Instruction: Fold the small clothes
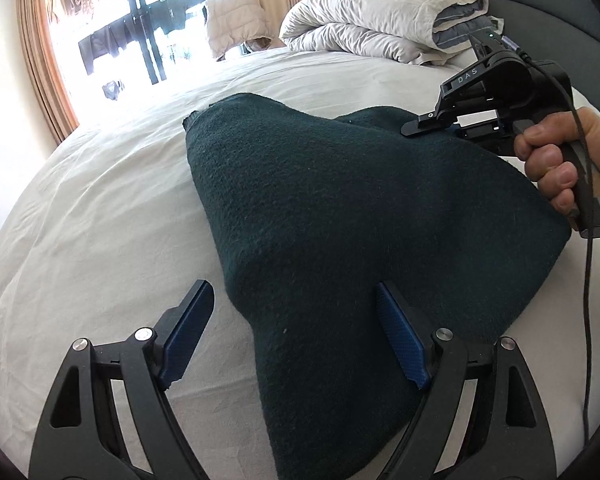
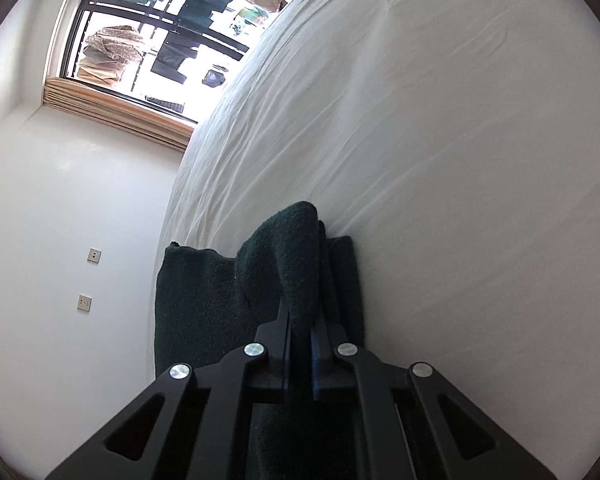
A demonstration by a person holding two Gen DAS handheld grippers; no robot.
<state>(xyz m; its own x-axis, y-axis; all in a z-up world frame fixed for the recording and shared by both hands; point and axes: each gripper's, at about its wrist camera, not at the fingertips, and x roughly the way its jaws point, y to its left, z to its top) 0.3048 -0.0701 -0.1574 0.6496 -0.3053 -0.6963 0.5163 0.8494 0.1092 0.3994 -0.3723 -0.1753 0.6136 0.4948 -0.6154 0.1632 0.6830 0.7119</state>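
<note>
Two claws at work: right claw clamped on dark green cloth; left claw spread apart, lower frame, over bed.

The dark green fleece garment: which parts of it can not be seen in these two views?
- Dark green fleece garment, left wrist view: near end cut off by bottom edge.
- Right wrist view: the pinched fold's edge hidden between the shut right gripper; lower part behind its black frame.

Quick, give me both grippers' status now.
Left gripper: open, holding nothing; the dark green cloth lies between its fingers.
Right gripper: shut on a fold of the cloth.
</note>
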